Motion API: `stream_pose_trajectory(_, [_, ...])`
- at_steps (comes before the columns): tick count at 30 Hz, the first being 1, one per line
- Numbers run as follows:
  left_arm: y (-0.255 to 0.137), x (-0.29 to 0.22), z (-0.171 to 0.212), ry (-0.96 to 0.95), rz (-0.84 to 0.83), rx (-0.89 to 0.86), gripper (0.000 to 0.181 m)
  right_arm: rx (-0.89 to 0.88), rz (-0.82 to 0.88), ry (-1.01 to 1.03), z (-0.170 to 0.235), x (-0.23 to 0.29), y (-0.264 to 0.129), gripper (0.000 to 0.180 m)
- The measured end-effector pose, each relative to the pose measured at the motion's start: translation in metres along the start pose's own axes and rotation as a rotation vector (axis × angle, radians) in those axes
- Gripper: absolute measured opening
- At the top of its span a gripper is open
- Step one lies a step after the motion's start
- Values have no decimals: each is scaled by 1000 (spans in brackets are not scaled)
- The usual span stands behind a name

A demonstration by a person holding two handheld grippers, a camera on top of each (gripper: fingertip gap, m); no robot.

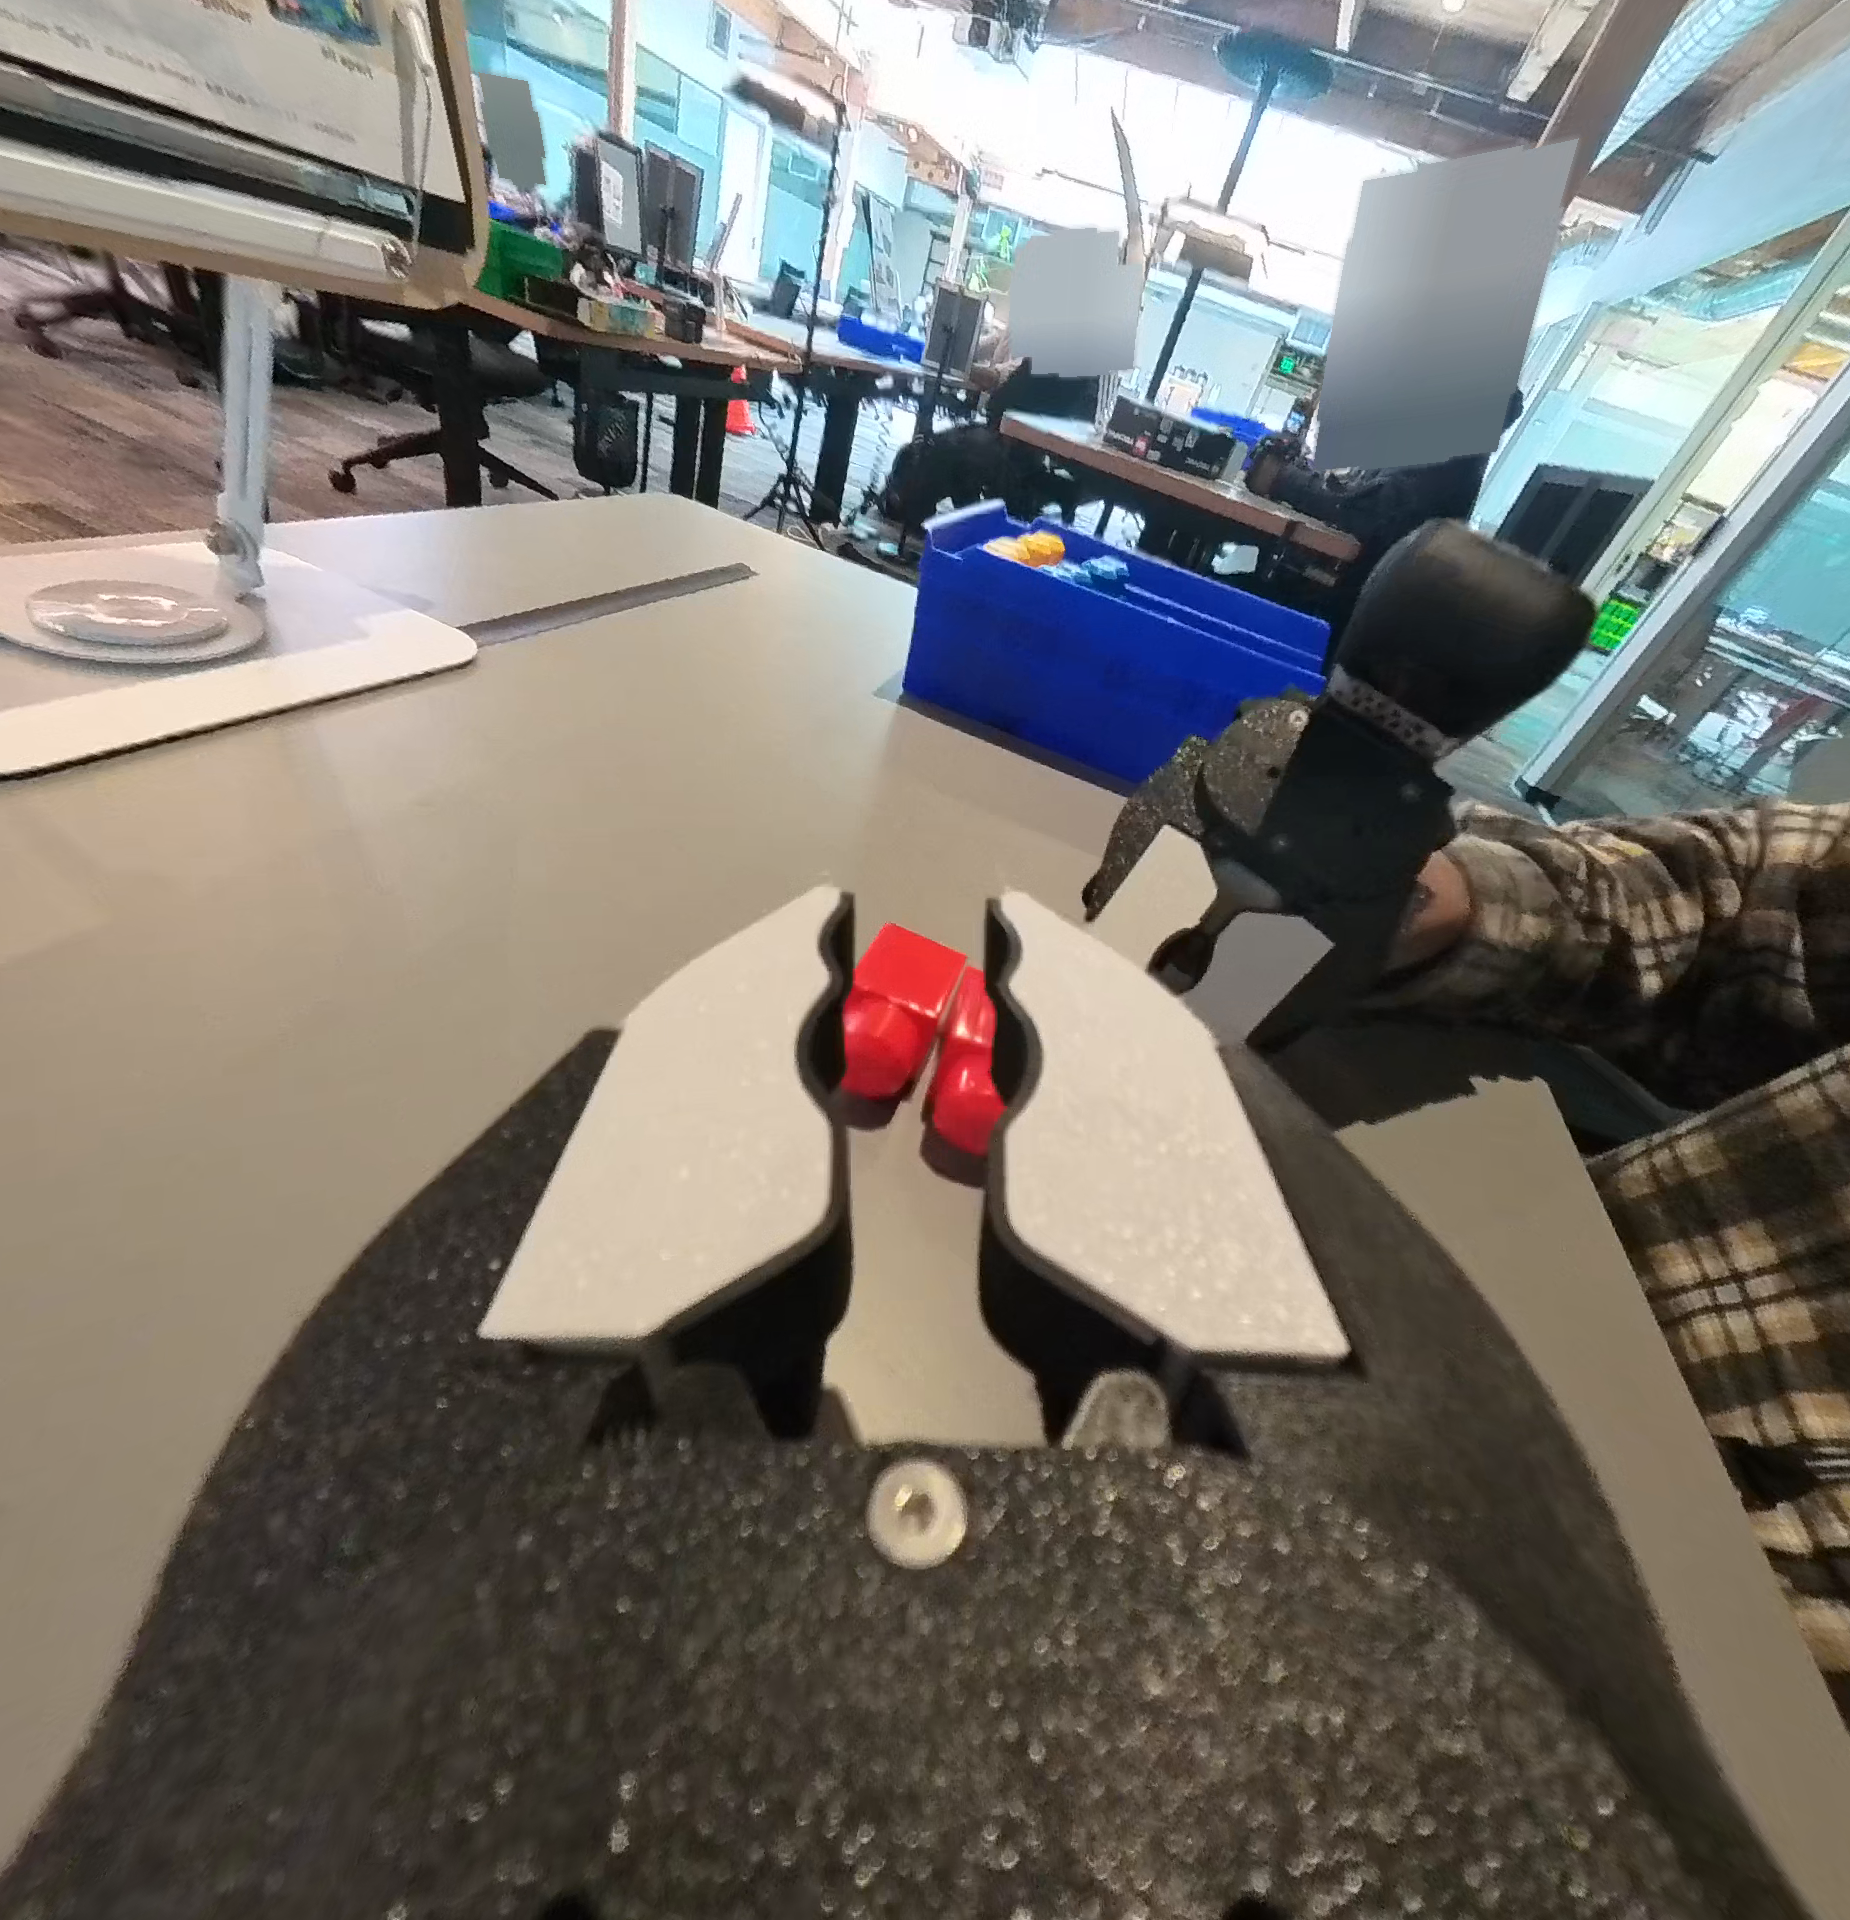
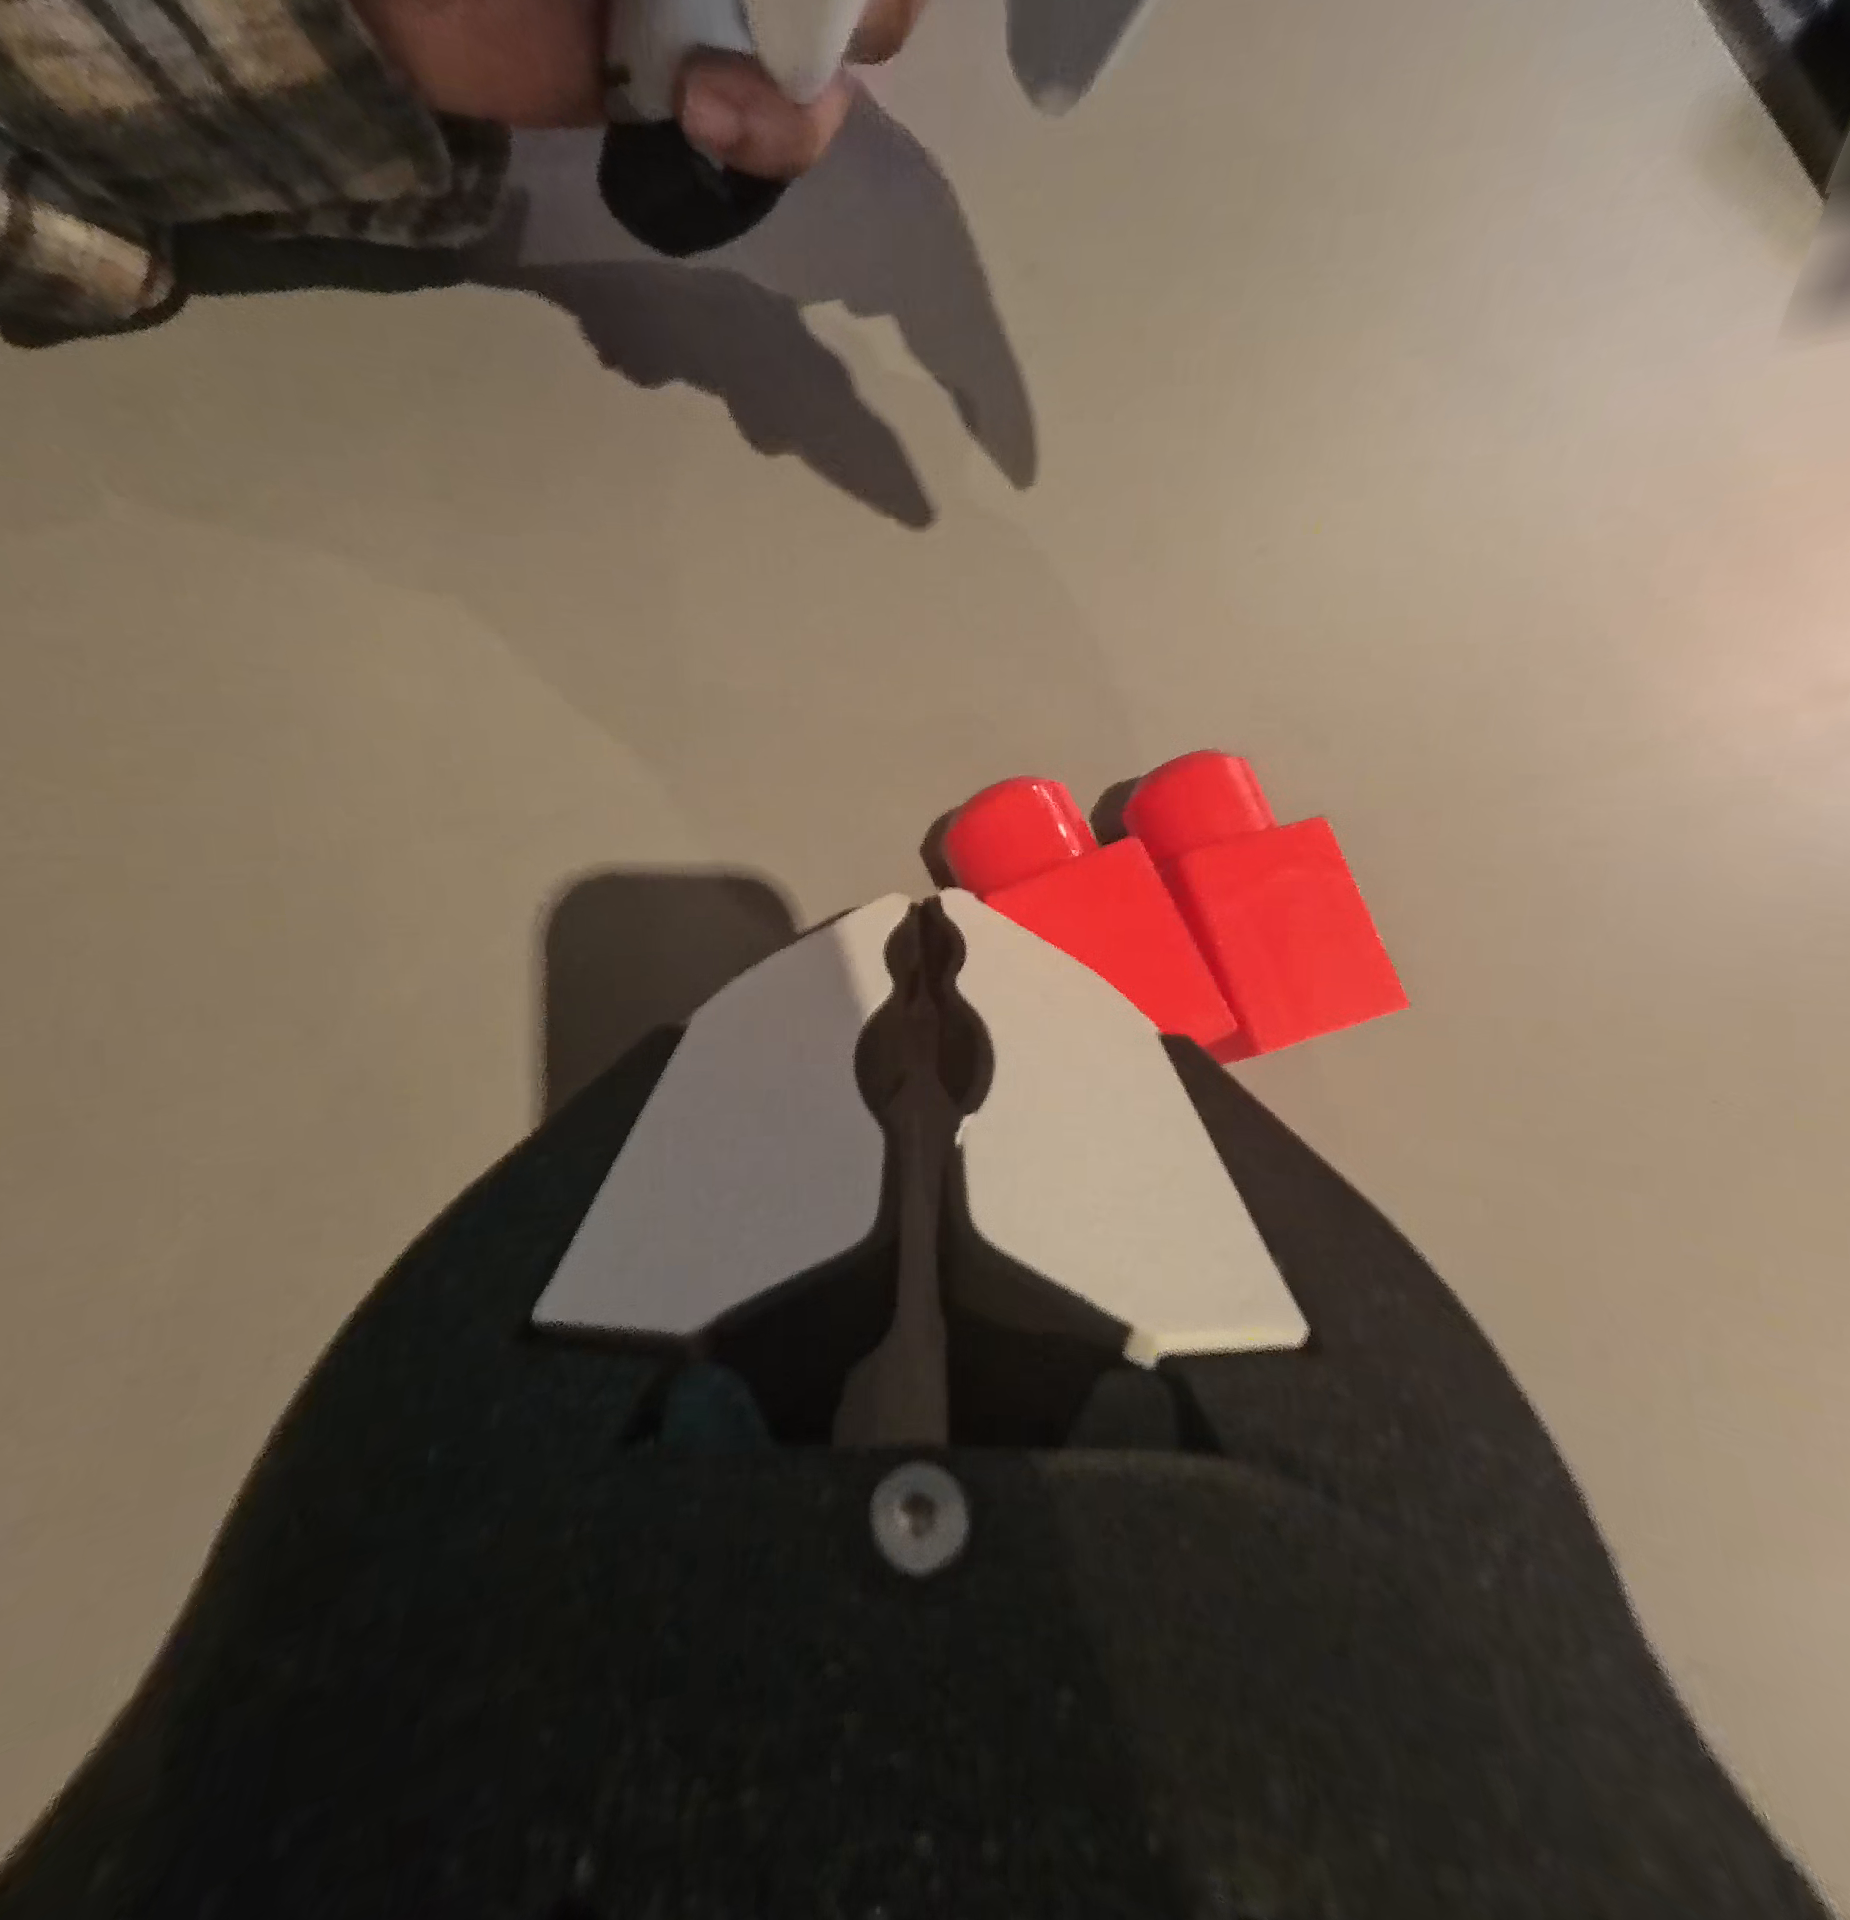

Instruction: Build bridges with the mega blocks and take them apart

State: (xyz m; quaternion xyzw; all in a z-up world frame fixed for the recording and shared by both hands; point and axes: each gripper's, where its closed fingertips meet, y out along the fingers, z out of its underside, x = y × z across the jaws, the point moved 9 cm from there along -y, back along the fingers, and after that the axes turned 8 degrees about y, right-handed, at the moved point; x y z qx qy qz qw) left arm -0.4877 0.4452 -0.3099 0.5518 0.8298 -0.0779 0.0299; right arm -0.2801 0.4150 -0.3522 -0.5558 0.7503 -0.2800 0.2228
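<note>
Left gripper (image 1: 919,1023) straddling two red blocks (image 1: 916,1013) lying on the table (image 1: 485,883), jaws parted, not yet clamping. Right gripper (image 2: 926,909) pinched together, empty, just beside them. Likely light, stiff, slick plastic; best gripped across flat sides.

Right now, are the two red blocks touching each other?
Touching. The right wrist view shows the two red blocks lying on their sides on the table, flanks pressed together with no table visible between them.
</note>
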Motion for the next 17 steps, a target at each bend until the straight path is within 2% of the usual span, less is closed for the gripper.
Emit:
stream_pose_trajectory(1, [2,0,2,3,2,35,23,0,0,1,0,0,-1,0])
stream_pose_trajectory(6, [13,-4,15,66,13,260,22,-44,-8,-45,3,2,-20,0])
stream_pose_trajectory(8, [17,-9,20,87,51,347,14,-82,20,-53,8,-6,-36,0])
stream_pose_trajectory(10, [21,-14,24,102,86,419,1,-108,65,-15,16,-21,-52,0])
stream_pose_trajectory(17, [44,-25,40,53,142,552,0,-210,56,154,37,-50,-77,0])
